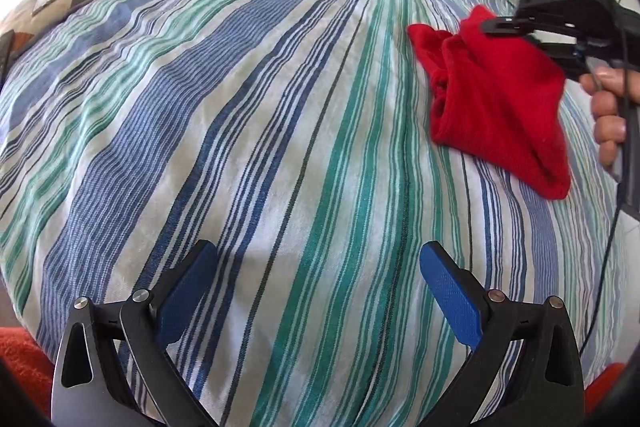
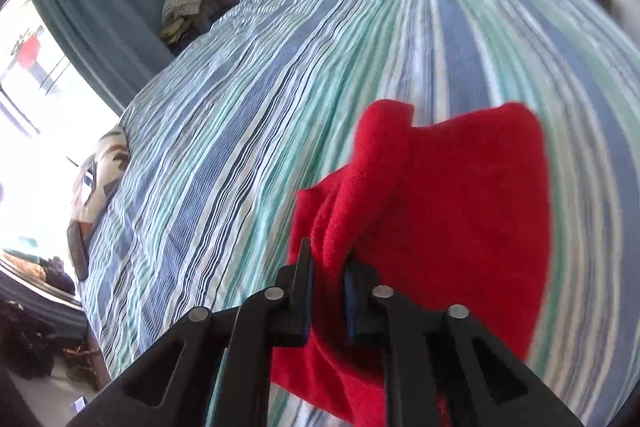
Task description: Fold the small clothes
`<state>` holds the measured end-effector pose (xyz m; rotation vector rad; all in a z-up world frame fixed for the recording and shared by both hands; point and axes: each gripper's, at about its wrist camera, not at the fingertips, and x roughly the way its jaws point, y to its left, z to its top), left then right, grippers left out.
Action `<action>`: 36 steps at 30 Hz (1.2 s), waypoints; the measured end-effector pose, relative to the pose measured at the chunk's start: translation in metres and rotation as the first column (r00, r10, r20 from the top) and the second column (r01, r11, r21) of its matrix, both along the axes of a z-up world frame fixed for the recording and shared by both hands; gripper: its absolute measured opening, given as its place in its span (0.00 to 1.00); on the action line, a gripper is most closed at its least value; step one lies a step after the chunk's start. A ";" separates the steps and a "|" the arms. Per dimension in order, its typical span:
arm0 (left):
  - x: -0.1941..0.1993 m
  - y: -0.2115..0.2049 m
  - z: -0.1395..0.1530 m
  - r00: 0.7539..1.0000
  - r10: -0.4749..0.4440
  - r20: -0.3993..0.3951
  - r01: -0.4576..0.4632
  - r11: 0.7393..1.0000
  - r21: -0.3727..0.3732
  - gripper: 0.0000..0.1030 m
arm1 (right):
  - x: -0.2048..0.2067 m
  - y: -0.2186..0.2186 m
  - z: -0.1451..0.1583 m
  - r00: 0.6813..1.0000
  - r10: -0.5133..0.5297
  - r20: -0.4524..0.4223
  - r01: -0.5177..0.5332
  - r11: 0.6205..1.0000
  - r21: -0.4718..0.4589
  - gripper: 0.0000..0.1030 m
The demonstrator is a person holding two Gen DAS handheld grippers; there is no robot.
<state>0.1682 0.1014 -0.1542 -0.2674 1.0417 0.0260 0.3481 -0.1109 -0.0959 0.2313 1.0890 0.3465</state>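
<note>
- Your right gripper (image 2: pixel 328 263) is clenched on a fold of the red cloth (image 2: pixel 440 211), which hangs from it with its lower end draped on the striped bedspread (image 2: pixel 280 67).
- Your left gripper (image 1: pixel 316 283) stands wide and empty above bare stripes.
- Expect the cloth to be light, limp and fleecy; I'd pinch corners or hems, not the bunched middle.
- The left view shows the cloth's trailing corner on the bed; the right view shows the pinch itself.
</note>
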 end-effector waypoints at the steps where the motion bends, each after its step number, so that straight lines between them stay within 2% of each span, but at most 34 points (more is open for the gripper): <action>1: 0.000 0.002 0.000 1.000 0.003 -0.003 -0.003 1.000 0.004 0.99 | 0.004 0.006 -0.018 0.997 0.015 -0.080 -0.010 0.998 0.060 0.40; 2: 0.000 0.003 0.000 1.000 0.006 -0.005 -0.006 1.000 0.005 0.99 | 0.004 0.006 -0.029 0.990 0.011 -0.140 0.009 0.990 0.144 0.43; 3: 0.000 0.004 0.000 1.000 0.010 -0.006 -0.010 1.000 0.002 0.99 | 0.000 0.002 -0.029 0.988 0.001 -0.154 0.034 0.973 0.227 0.44; 5: 0.001 0.007 0.001 1.000 0.015 -0.007 -0.015 1.000 -0.017 0.99 | -0.007 -0.012 -0.012 0.991 0.026 -0.132 0.027 0.925 0.380 0.45; 7: 0.003 0.010 0.002 1.000 0.021 -0.009 -0.021 0.999 -0.037 0.99 | -0.016 -0.028 0.016 0.995 0.072 -0.071 -0.029 0.877 0.480 0.56; 8: 0.004 0.011 0.002 1.000 0.024 -0.010 -0.025 0.999 -0.046 0.99 | -0.021 -0.038 0.032 0.997 0.069 -0.020 -0.052 0.886 0.461 0.58; 9: 0.005 0.012 0.002 1.000 0.029 -0.010 -0.030 0.998 -0.055 0.99 | -0.026 -0.048 0.045 0.998 0.053 0.033 -0.062 0.915 0.398 0.59; 11: 0.007 0.013 0.000 0.999 0.038 -0.012 -0.039 0.997 -0.066 0.99 | -0.032 -0.059 0.055 0.995 0.020 0.101 -0.037 0.984 0.175 0.59; 12: 0.008 0.014 0.000 0.999 0.040 -0.013 -0.041 0.997 -0.066 0.99 | -0.033 -0.058 0.050 0.994 0.022 0.109 -0.029 0.998 0.059 0.59; 13: 0.008 0.013 -0.001 0.999 0.040 -0.013 -0.041 0.997 -0.063 0.99 | -0.034 -0.056 0.039 0.995 0.038 0.090 -0.036 0.999 -0.022 0.53; 14: 0.008 0.012 -0.001 0.999 0.039 -0.012 -0.039 0.998 -0.058 0.99 | -0.036 -0.049 0.024 0.996 0.062 0.061 -0.058 0.996 -0.062 0.45; 15: 0.008 0.012 -0.001 0.999 0.037 -0.011 -0.038 0.998 -0.053 0.99 | -0.041 -0.039 0.009 0.995 0.093 0.044 -0.090 0.993 -0.070 0.27; 16: 0.007 0.011 -0.001 0.999 0.035 -0.010 -0.036 0.998 -0.047 0.99 | -0.048 -0.027 -0.003 0.990 0.129 0.050 -0.124 0.989 -0.082 0.21; 19: 0.005 0.009 -0.002 1.000 0.028 -0.007 -0.028 0.999 -0.027 0.99 | -0.079 0.023 -0.046 0.961 0.263 0.081 -0.250 0.958 -0.141 0.18; 21: 0.005 0.008 -0.004 1.000 0.025 -0.009 -0.025 1.000 -0.014 0.99 | -0.092 0.045 -0.071 0.950 0.304 0.071 -0.287 0.939 -0.188 0.18; 24: 0.005 0.007 -0.006 1.000 0.023 -0.013 -0.023 1.000 0.001 0.99 | -0.104 0.049 -0.064 0.939 0.321 0.126 -0.284 0.927 -0.243 0.18; 26: 0.006 0.007 -0.006 1.000 0.025 -0.014 -0.025 1.000 0.001 0.99 | -0.111 0.040 -0.047 0.931 0.335 0.144 -0.295 0.924 -0.244 0.18; 28: 0.007 0.008 -0.006 0.999 0.029 -0.014 -0.029 1.000 -0.007 0.99 | -0.122 0.016 -0.015 0.924 0.318 0.213 -0.279 0.941 -0.193 0.20; 31: 0.007 0.010 -0.006 0.999 0.034 -0.014 -0.034 0.999 -0.020 0.99 | -0.137 -0.026 0.017 0.931 0.214 0.294 -0.171 0.971 -0.166 0.22; 33: 0.007 0.010 -0.006 0.999 0.034 -0.015 -0.034 0.999 -0.018 0.99 | -0.142 -0.048 0.016 0.941 0.149 0.303 -0.094 0.978 -0.186 0.22; 34: 0.007 0.010 -0.007 0.999 0.034 -0.016 -0.034 0.999 -0.014 0.99 | -0.141 -0.055 0.007 0.953 0.120 0.279 -0.066 0.979 -0.195 0.22; 36: 0.008 0.008 -0.008 0.999 0.030 -0.018 -0.030 1.000 -0.005 0.99 | -0.135 -0.064 -0.031 0.985 0.081 0.149 -0.050 0.978 -0.204 0.22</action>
